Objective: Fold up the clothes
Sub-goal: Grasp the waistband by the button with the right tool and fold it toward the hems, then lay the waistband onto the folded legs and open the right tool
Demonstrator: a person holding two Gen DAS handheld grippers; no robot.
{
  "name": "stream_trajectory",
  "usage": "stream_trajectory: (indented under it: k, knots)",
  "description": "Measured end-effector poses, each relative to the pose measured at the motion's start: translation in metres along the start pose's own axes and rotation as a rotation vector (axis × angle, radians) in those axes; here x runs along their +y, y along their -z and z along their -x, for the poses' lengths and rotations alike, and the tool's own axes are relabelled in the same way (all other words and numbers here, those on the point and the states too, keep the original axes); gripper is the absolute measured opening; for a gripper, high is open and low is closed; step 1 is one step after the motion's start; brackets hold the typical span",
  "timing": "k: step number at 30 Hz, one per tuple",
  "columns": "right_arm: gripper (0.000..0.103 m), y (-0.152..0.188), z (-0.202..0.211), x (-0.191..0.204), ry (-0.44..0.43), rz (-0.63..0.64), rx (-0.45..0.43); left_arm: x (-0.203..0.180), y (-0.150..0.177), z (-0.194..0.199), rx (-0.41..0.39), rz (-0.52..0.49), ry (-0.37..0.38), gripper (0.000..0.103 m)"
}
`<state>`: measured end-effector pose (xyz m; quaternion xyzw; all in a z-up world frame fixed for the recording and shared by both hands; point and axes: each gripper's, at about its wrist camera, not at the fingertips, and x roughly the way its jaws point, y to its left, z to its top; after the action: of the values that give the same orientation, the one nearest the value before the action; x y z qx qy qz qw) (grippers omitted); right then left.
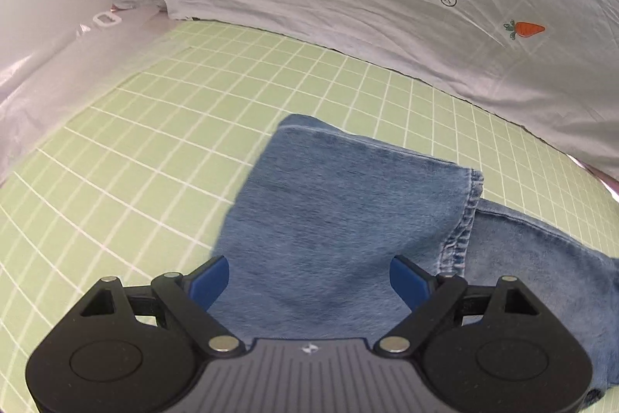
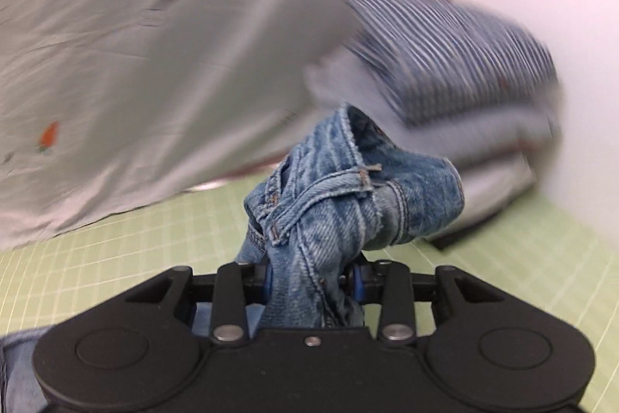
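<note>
The left tongs [image 1: 309, 277] stood spread wide, blue pads [image 1: 211, 277] well apart, gripping nothing, with the jeans [image 1: 340, 219] lying under the gap between them. The jeans lay flat on the green gridded surface [image 1: 154, 142]. In the left wrist view, one folded leg section ran up and away from the tongs, its long axis leaning slightly left, ending in a folded edge at the far end. A hemmed, stitched edge [image 1: 466, 215] ran down its right side. Beyond that hem a further layer of denim extended to the right and toward the lower right of the view.

The right tongs [image 2: 313, 281] were clenched on a bunch of the jeans [image 2: 348, 196], at the waistband end, where belt loops [image 2: 367, 175] and doubled seams showed. That bunch rose upright from the tongs, clear of the surface [image 2: 522, 258], and curled over to the right at its top. More denim showed at the lower left of this view, beside the tongs.

A pale sheet with a carrot print [image 1: 524, 29] hung behind the surface. A stack of folded clothes [image 2: 464, 84], striped on top, sat at the far right in the right wrist view, blurred.
</note>
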<state>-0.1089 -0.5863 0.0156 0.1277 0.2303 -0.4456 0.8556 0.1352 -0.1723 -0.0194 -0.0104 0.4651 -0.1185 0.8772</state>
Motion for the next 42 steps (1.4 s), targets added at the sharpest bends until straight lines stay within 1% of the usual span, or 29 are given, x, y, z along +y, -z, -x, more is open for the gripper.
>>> stream_trajectory:
  k: [2,4,7,9,11,13,16,17,18,19,20,21,23,26,28,29,31,33,35,37,39,41,42]
  knots:
    - [0.036,-0.008,0.015,0.025,-0.010,0.079,-0.041,0.011,0.003,0.007,0.001,-0.014,0.005,0.090]
    - [0.036,-0.006,0.029,0.059,-0.027,0.153,-0.068,0.023,0.006,0.014,0.005,-0.027,0.009,0.090]
    - [0.035,0.004,0.049,0.111,-0.063,0.246,-0.098,0.041,0.010,0.023,0.015,-0.037,0.015,0.090]
    - [0.035,0.018,0.059,0.146,-0.094,0.286,-0.090,0.055,0.012,0.028,0.023,-0.035,0.023,0.090]
    - [0.036,0.039,0.064,0.180,-0.119,0.332,-0.054,0.066,0.014,0.034,0.021,-0.041,0.033,0.090]
    - [0.037,0.073,0.062,0.215,-0.114,0.426,0.005,0.076,0.016,0.036,0.027,-0.056,0.042,0.090]
    - [0.038,0.127,0.044,0.252,-0.087,0.568,0.167,0.087,0.018,0.036,0.038,-0.083,0.052,0.091]
    - [0.041,0.142,0.040,0.263,-0.076,0.614,0.212,0.091,0.017,0.036,0.039,-0.090,0.055,0.091]
    - [0.043,0.145,0.046,0.268,-0.067,0.649,0.196,0.094,0.017,0.036,0.040,-0.094,0.060,0.090]
    - [0.048,0.147,0.052,0.272,-0.063,0.673,0.184,0.098,0.016,0.035,0.042,-0.098,0.065,0.091]
    - [0.053,0.143,0.055,0.270,-0.091,0.640,0.195,0.101,0.016,0.034,0.044,-0.101,0.071,0.091]
    - [0.055,0.137,0.057,0.266,-0.124,0.593,0.202,0.104,0.015,0.033,0.046,-0.106,0.075,0.091]
    - [0.055,0.130,0.062,0.264,-0.131,0.548,0.213,0.110,0.012,0.030,0.050,-0.117,0.083,0.091]
    - [0.055,0.129,0.084,0.258,-0.149,0.488,0.199,0.115,0.006,0.026,0.046,-0.127,0.105,0.091]
    - [0.056,0.124,0.101,0.250,-0.185,0.410,0.171,0.117,0.000,0.024,0.042,-0.129,0.120,0.091]
    - [0.058,0.121,0.110,0.247,-0.203,0.367,0.153,0.117,-0.002,0.022,0.041,-0.132,0.125,0.091]
    - [0.058,0.109,0.123,0.240,-0.220,0.275,0.120,0.117,-0.005,0.019,0.045,-0.142,0.136,0.091]
    - [0.058,0.095,0.128,0.230,-0.214,0.167,0.098,0.116,-0.007,0.015,0.050,-0.153,0.148,0.091]
    - [0.059,0.080,0.122,0.226,-0.176,0.106,0.098,0.116,-0.008,0.012,0.057,-0.166,0.158,0.091]
    - [0.059,0.074,0.104,0.225,-0.132,0.095,0.110,0.116,-0.008,0.011,0.061,-0.175,0.165,0.091]
    - [0.059,0.080,0.084,0.227,-0.107,0.104,0.157,0.116,-0.007,0.010,0.064,-0.178,0.170,0.091]
    - [0.059,0.097,0.066,0.233,-0.110,0.126,0.252,0.119,-0.006,0.010,0.067,-0.164,0.170,0.091]
    - [0.058,0.110,0.060,0.237,-0.132,0.139,0.296,0.121,-0.006,0.010,0.068,-0.155,0.170,0.091]
